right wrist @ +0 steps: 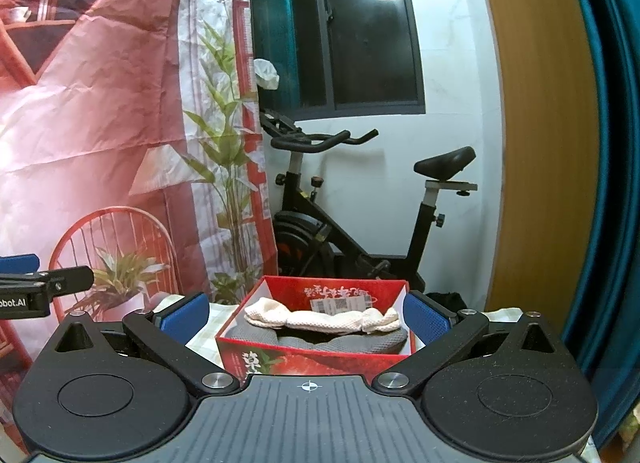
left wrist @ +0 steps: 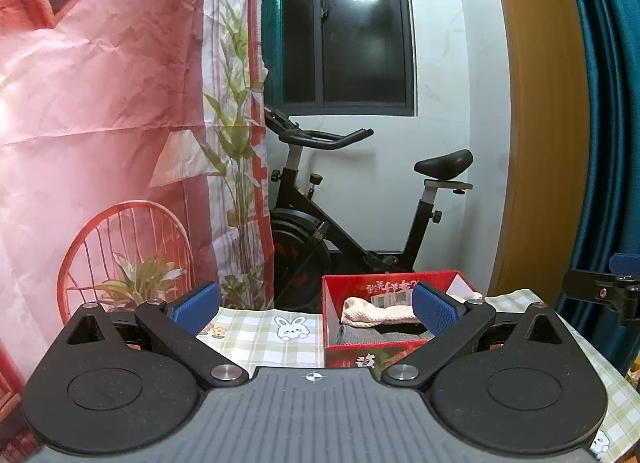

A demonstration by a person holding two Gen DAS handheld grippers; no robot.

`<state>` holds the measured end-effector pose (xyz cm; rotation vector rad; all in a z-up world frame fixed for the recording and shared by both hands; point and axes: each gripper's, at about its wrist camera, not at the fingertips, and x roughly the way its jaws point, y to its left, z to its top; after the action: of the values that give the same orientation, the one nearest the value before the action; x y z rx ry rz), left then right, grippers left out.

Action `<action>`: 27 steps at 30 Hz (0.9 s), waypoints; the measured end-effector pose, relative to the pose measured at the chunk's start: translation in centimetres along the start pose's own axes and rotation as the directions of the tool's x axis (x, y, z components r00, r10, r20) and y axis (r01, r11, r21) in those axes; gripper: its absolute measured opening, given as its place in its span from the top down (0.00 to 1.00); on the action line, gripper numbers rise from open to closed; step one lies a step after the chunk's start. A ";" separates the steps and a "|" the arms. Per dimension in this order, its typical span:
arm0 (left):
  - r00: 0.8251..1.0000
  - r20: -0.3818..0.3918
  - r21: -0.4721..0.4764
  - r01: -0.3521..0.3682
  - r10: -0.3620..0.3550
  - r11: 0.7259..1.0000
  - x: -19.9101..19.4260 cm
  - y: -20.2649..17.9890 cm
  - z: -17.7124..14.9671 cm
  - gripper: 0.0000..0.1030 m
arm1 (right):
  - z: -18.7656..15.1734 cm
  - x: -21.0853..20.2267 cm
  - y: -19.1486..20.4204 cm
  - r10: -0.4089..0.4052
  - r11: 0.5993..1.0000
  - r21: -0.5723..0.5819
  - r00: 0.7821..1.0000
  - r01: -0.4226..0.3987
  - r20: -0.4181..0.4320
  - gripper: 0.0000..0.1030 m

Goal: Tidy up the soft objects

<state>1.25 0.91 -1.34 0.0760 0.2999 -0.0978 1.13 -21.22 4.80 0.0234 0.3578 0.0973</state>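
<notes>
A red cardboard box [left wrist: 360, 355] [right wrist: 288, 359] stands on a table with a checked bunny-print cloth [left wrist: 260, 339]. Inside lie a cream knitted soft item [left wrist: 376, 313] [right wrist: 324, 319] on top and a grey soft item [left wrist: 364, 337] [right wrist: 340, 341] below it. My left gripper [left wrist: 316, 309] is open and empty, held above the table just left of the box. My right gripper [right wrist: 306, 317] is open and empty, straddling the box from the near side. Each gripper shows at the edge of the other's view [left wrist: 600, 291] [right wrist: 36, 287].
A black exercise bike [left wrist: 360, 215] [right wrist: 360, 215] stands behind the table under a dark window. A red printed backdrop [left wrist: 100, 143] hangs at the left. A wooden panel [left wrist: 548, 123] and teal curtain [left wrist: 612, 103] stand at the right.
</notes>
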 end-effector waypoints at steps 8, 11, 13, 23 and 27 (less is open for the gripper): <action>1.000 -0.003 0.000 0.004 -0.004 1.000 0.0 0.0 0.0 0.00 | 0.0 -0.1 -0.5 -0.009 1.000 0.009 1.000 0.009 0.006 0.00; 1.000 -0.006 -0.004 0.006 -0.006 1.000 0.1 0.0 0.0 0.00 | 0.0 -0.1 -0.6 -0.011 1.000 0.011 1.000 0.011 0.005 0.00; 1.000 -0.007 -0.005 0.006 -0.006 1.000 0.1 0.1 -0.1 0.00 | 0.0 -0.1 -0.6 -0.011 1.000 0.010 1.000 0.011 0.004 0.00; 1.000 -0.016 -0.010 -0.002 0.001 1.000 0.3 0.1 -0.2 0.00 | -0.1 0.0 -0.7 -0.008 1.000 0.012 1.000 0.008 0.001 0.00; 1.000 -0.015 -0.009 -0.003 0.003 1.000 0.3 0.1 -0.3 0.00 | -0.1 0.0 -0.7 -0.005 1.000 0.011 1.000 0.005 0.001 0.00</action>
<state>1.44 0.98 -1.68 0.0684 0.3155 -0.0927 1.15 -21.90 4.69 0.0337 0.3573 0.0903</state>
